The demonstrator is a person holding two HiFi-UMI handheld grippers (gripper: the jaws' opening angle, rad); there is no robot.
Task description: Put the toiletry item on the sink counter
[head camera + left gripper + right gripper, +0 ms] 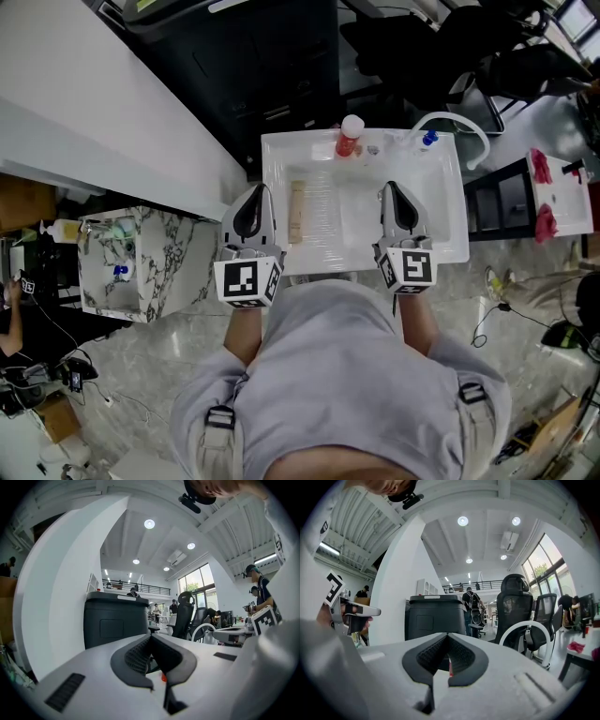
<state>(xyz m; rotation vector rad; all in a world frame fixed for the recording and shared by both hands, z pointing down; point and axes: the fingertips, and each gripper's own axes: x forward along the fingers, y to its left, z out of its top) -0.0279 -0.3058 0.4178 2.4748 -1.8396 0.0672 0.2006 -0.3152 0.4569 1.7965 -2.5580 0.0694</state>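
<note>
Overhanging sink [278, 155]: left tool [260, 193], right tool [388, 191]

Round ceiling lights [149, 524] and tall windows [543, 559] at two o'clock flood the hall with bright, even light. The white sink [450, 216] shows soft glare and faint shadows. Both gripper views bend and darken toward their rims; the near fingers [133, 658] are blurred and the background is sharp.

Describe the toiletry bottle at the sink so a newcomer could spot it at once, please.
Find the white sink in the middle of the head view. On its back ledge, left of the curved white faucet, stands a bottle. It alone is red with a round white cap.
</note>
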